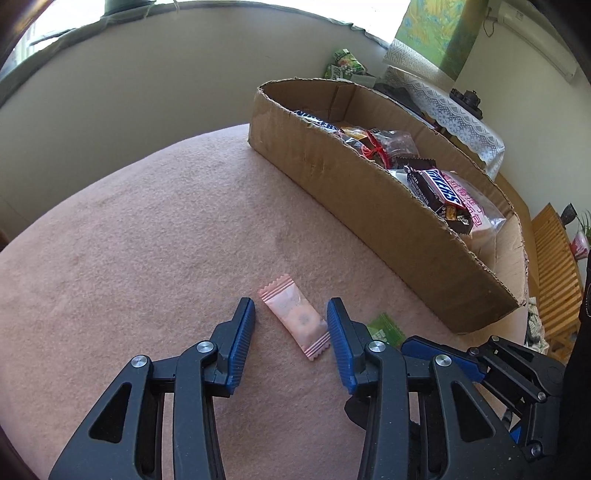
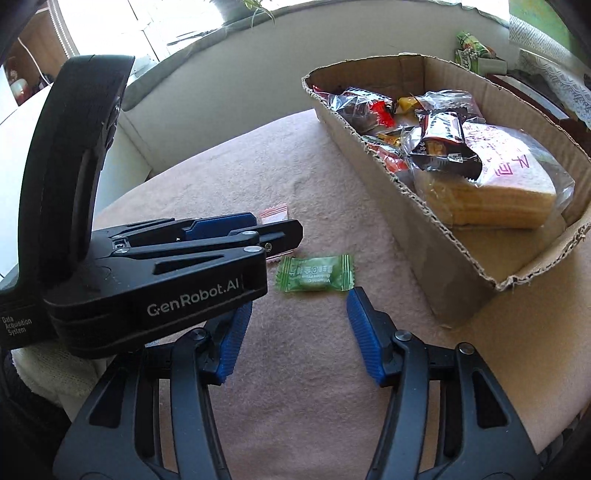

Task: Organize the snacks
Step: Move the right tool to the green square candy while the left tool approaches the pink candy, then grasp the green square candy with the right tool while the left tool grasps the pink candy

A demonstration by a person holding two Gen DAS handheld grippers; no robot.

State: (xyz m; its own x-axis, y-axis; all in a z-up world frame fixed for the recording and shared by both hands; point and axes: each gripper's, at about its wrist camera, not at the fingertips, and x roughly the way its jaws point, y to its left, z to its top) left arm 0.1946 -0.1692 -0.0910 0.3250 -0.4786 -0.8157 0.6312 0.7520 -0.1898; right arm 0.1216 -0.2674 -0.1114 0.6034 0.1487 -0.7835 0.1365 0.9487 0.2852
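Behind left gripper [image 2: 273,225], pink candy [image 1: 295,320] hides.

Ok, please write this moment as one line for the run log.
left gripper: open, straddling pink candy | right gripper: open, just short of green candy | both candies on pink cloth | cardboard box: holds snacks

Pale wall [image 1: 147,85], bright window [image 2: 155,22], lace-covered side table [image 1: 454,107], wooden slatted bench [image 1: 557,273], daylight
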